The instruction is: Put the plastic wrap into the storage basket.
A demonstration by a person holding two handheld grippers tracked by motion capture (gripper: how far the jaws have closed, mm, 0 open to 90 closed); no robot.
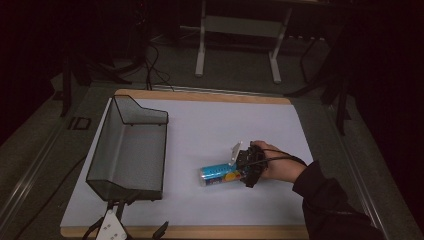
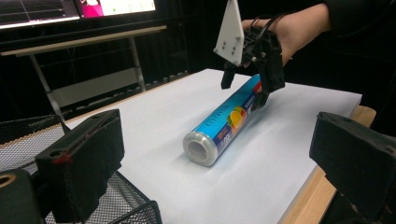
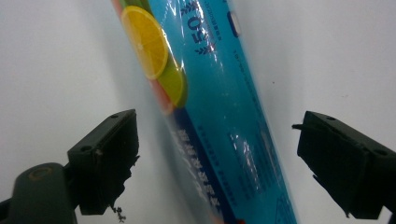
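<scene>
At nine o'clock on the bench (image 1: 210, 125) stands a black mesh basket (image 1: 131, 150), and the left tool (image 2: 224, 158) waits gaping and empty at seven o'clock. Between basket and right hand (image 1: 280, 167) lies the blue roll (image 1: 220, 175), its long axis running nine to three. The right tool (image 1: 247, 167) straddles the roll's three-o'clock end, jaws spread, unclosed; open bench lies all around.
</scene>
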